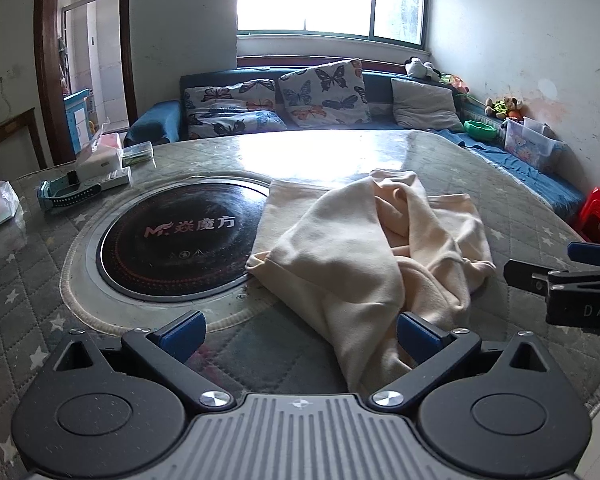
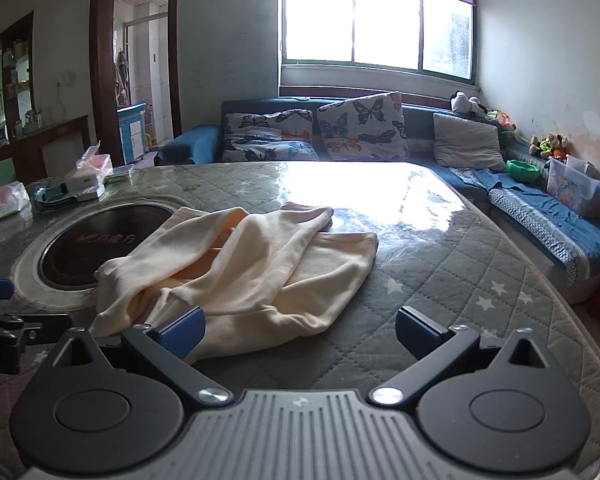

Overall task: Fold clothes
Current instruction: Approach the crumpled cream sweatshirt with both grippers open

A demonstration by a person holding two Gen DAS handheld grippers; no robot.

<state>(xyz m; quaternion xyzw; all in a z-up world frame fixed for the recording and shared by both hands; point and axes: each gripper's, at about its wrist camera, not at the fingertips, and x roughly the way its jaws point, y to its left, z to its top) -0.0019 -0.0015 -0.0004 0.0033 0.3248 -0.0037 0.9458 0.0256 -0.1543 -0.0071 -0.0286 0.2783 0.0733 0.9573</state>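
The left gripper is hovering low over the table, its jaws standing wide apart and holding nothing. The cream garment is lying crumpled just ahead, partly overlapping the round black cooktop. The right gripper is hovering alongside, jaws likewise spread and empty.

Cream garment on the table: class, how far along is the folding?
Done: nothing yet; the cream garment lies crumpled on the quilted table, partly over the black round cooktop. In hand: nothing; the left hand-held gripper and right hand-held gripper are both open at its near edge. Left: spreading it flat, then every fold.
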